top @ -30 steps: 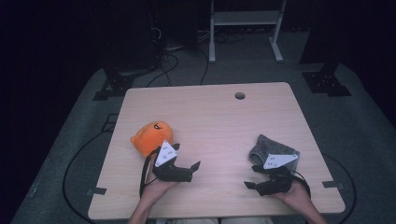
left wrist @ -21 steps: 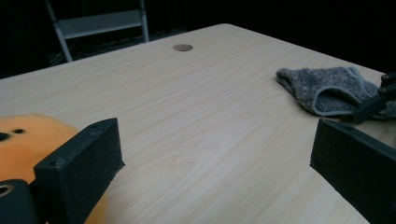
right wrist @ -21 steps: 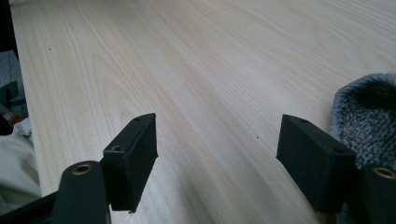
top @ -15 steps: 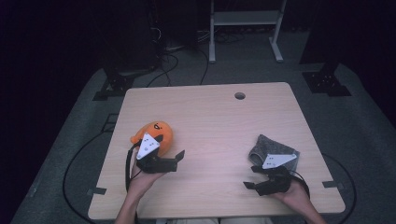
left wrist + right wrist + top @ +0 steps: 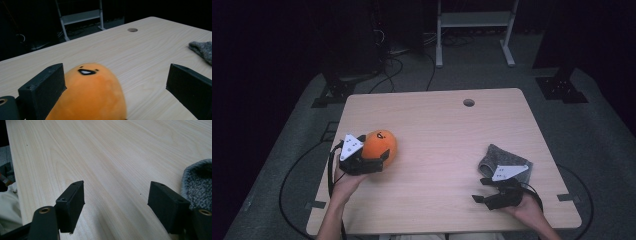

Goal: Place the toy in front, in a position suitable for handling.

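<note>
An orange plush toy (image 5: 380, 142) with a small face lies on the wooden table (image 5: 442, 130) at the left. My left gripper (image 5: 379, 156) is open around its near end. In the left gripper view the plush (image 5: 92, 97) sits between the jaws, pressed against the left jaw and well apart from the right one, with the left gripper (image 5: 115, 75) open wide. A grey knit cloth (image 5: 504, 159) lies at the right. My right gripper (image 5: 481, 190) is open just in front of it, with only bare wood between the jaws (image 5: 116, 192). The cloth (image 5: 197, 185) lies beside the right jaw.
A round cable hole (image 5: 468, 102) is near the table's far edge. Behind the table, a white-legged frame (image 5: 472, 20) and black stands sit on the dark floor, with cables. The grey cloth (image 5: 202, 50) also appears far right in the left gripper view.
My left gripper has moved left and forward from the table's middle-left to the orange plush, so its jaws now straddle the toy. The right gripper and grey cloth have stayed put.
</note>
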